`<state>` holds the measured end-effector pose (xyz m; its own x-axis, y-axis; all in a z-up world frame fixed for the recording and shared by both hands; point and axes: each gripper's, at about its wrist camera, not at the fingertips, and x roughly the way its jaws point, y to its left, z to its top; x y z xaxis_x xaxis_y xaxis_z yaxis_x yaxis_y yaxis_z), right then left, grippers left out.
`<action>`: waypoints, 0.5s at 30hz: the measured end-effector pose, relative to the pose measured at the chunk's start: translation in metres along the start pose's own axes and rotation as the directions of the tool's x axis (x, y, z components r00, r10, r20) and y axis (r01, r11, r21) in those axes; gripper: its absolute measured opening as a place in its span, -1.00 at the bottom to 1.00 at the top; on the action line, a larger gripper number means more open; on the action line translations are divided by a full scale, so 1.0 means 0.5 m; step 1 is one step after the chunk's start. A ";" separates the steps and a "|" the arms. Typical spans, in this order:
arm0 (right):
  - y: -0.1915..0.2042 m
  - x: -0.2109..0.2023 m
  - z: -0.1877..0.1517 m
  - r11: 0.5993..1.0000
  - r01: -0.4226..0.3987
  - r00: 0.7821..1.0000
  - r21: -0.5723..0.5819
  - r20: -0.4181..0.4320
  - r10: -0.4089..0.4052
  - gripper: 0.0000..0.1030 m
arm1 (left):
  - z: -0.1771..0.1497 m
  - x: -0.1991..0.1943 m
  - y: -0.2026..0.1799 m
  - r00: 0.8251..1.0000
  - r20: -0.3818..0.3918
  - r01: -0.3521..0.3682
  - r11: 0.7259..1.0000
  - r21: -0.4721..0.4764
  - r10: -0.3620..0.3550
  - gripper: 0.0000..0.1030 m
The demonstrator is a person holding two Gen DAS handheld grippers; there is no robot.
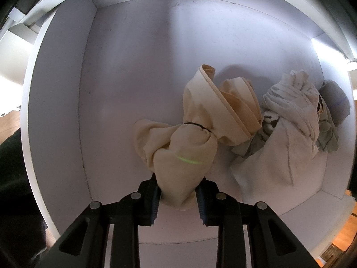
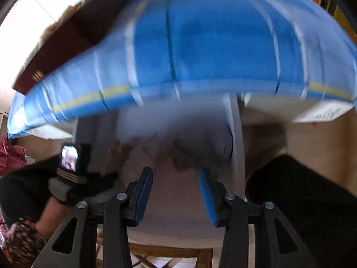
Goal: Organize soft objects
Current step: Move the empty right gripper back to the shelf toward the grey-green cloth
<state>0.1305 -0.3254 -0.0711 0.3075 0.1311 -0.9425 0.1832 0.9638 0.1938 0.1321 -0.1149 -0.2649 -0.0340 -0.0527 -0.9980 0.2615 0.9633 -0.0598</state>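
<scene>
The left gripper (image 1: 178, 197) fingers pinch the near end of the cream tied cloth bundle (image 1: 189, 134), whose long axis runs away toward the white drawer (image 1: 55, 111) back wall; the right gripper (image 2: 176, 196) (blurry view) gapes open, holding nothing.

A blurred blue striped sheet (image 2: 200, 51) beside a dark-red book (image 2: 67, 44).

Left wrist view: sharp, evenly lit. Daylight is entering along the right edge of the white box-like compartment (image 1: 125, 67), leaving a bright strip there and a soft grey vertical shadow on the back wall. The tied cream cloth bundle (image 1: 185, 156) is casting a faint shadow behind it; a thin green light streak is crossing its front. Fisheye is bending the edges, corners vignetting black.

Right wrist view: heavily motion-blurred. The blue striped fabric (image 2: 200, 44) is smearing; the upper left corner is blowing out white.
</scene>
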 end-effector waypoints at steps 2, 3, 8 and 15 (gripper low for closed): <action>0.000 0.044 -0.016 1.000 0.012 0.999 -0.016 -0.042 -0.012 -0.16 | 0.001 -0.004 0.001 1.000 0.003 0.006 1.000 -0.005 -0.006 -0.45; 0.000 0.066 -0.021 0.999 0.019 0.998 -0.026 -0.062 -0.020 -0.16 | 0.000 -0.006 0.004 1.000 0.006 0.013 1.000 -0.010 -0.013 -0.45; 0.008 0.179 -0.043 0.990 0.068 0.982 -0.125 -0.170 -0.088 -0.16 | -0.006 -0.011 0.016 1.000 0.012 0.024 1.000 -0.011 -0.024 -0.45; 0.039 0.253 -0.028 0.927 0.163 0.961 -0.337 -0.161 -0.227 -0.16 | -0.002 -0.011 0.030 0.999 0.013 0.042 0.999 -0.008 -0.042 -0.44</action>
<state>0.1599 -0.2868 -0.1904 0.1039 -0.0556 -0.9930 -0.0949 0.9933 -0.0656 0.1351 -0.0997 -0.2605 -0.0326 -0.0964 -0.9948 0.2520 0.9624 -0.1016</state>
